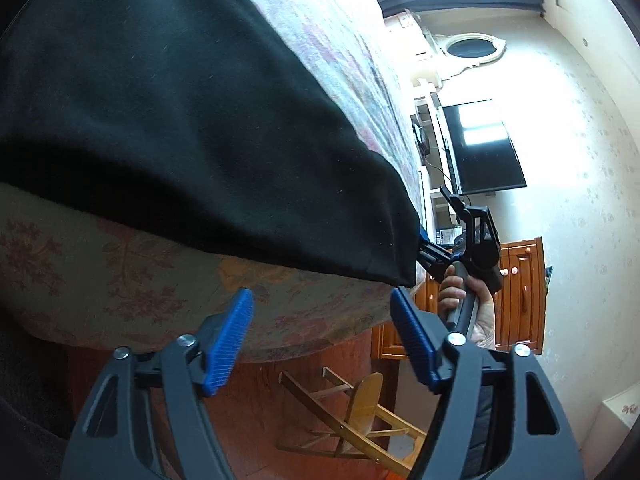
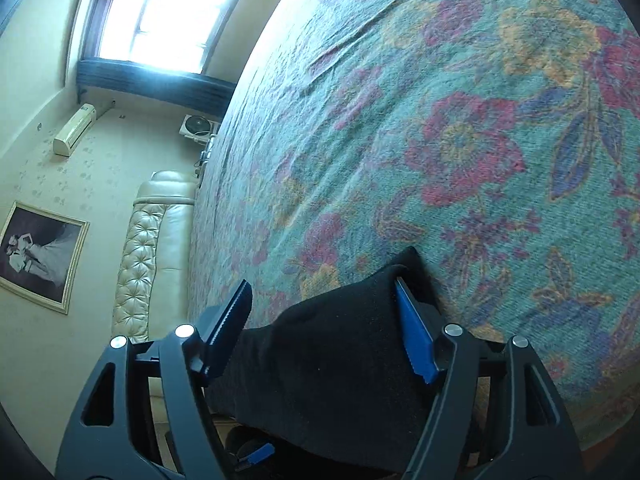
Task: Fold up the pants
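The black pants (image 1: 172,128) lie on the flowered bedspread (image 2: 420,128) of the bed, near its edge; in the left wrist view the dark cloth spreads broad across the upper left and narrows to a corner at the lower right, so its long axis runs from upper left down to lower right, and that corner points toward the bed's edge; the left gripper (image 1: 320,334) hovers just below that corner with its jaws apart, the blue pads (image 1: 230,340) wide of each other and nothing between them, though the right-hand pad's tip sits very near the corner of the cloth, and whether it touches I cannot tell; beyond the corner, in the same view, the right gripper (image 1: 430,250) reaches in from the right, held by a bare hand (image 1: 460,292), its tips at the pants' edge; in the right wrist view the right gripper (image 2: 324,332) has its jaws apart too, with a fold of the black cloth lying between them and draped against the right-hand pad, the left-hand pad standing clear of it; the cloth there points away from the camera, ending in a small peak on the bedspread; a padded cream headboard (image 2: 148,256) stands at the bed's far end, and a dark television (image 1: 480,148) hangs on the wall
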The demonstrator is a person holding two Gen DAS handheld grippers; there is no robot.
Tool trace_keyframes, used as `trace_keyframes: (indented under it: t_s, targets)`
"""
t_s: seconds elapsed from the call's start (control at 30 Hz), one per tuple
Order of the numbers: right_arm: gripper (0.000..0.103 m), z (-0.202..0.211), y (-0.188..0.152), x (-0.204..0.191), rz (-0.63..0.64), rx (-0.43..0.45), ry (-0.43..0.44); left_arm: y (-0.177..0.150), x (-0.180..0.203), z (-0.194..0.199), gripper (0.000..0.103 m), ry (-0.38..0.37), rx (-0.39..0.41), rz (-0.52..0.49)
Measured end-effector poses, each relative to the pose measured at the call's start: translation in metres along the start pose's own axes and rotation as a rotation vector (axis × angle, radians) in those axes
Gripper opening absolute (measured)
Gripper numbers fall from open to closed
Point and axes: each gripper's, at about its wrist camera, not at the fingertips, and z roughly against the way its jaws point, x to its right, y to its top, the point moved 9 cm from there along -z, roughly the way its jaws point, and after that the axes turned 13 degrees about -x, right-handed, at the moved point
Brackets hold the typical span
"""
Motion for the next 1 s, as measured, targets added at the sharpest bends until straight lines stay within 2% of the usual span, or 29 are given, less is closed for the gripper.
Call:
trace_keyframes:
  t_s: [0.07, 0.17, 0.2, 0.27, 0.33, 0.47, 0.53, 0.67, 0.77, 0.83, 0.93, 0.97, 1.0]
  targets:
    - [0.071, 0.005, 0.011, -0.001, -0.014, 0.044, 0.058, 0.003, 0.004, 0.000, 0.073, 0.020, 0.006, -0.058]
    - [0.072, 0.022, 0.023, 0.009, -0.048, 0.167, 0.076, 0.006, 0.010, 0.001, 0.073, 0.031, 0.022, -0.107]
    - [0.072, 0.030, 0.025, 0.016, -0.069, 0.215, 0.071, 0.008, 0.012, 0.001, 0.073, 0.035, 0.023, -0.120]
    - [0.077, 0.045, 0.022, 0.039, -0.137, 0.280, -0.013, 0.012, 0.013, 0.004, 0.073, 0.055, 0.032, -0.147]
    - [0.077, 0.043, 0.014, 0.051, -0.137, 0.227, -0.093, 0.017, 0.014, 0.009, 0.073, 0.069, 0.043, -0.174]
    - [0.077, 0.029, -0.017, 0.042, -0.028, 0.064, -0.167, 0.036, 0.018, 0.031, 0.073, 0.087, 0.098, -0.242]
    - [0.077, 0.019, -0.031, 0.040, 0.004, -0.018, -0.172, 0.048, 0.022, 0.043, 0.083, 0.123, 0.116, -0.314]
    - [0.079, 0.011, -0.047, 0.035, 0.032, -0.126, -0.099, 0.071, 0.018, 0.072, 0.086, 0.187, 0.167, -0.410]
    - [0.085, 0.003, -0.051, 0.028, 0.062, -0.177, -0.051, 0.084, 0.000, 0.091, 0.086, 0.208, 0.179, -0.386]
    - [0.085, -0.004, -0.051, 0.018, 0.080, -0.208, -0.022, 0.091, -0.016, 0.103, 0.086, 0.207, 0.202, -0.332]
    - [0.085, -0.011, -0.054, 0.013, 0.111, -0.241, -0.047, 0.097, -0.039, 0.117, 0.086, 0.195, 0.220, -0.258]
    - [0.082, -0.012, -0.055, 0.010, 0.119, -0.247, -0.051, 0.098, -0.044, 0.120, 0.086, 0.194, 0.221, -0.245]
    - [0.063, -0.016, -0.054, 0.005, 0.131, -0.252, -0.063, 0.100, -0.051, 0.123, 0.086, 0.194, 0.219, -0.232]
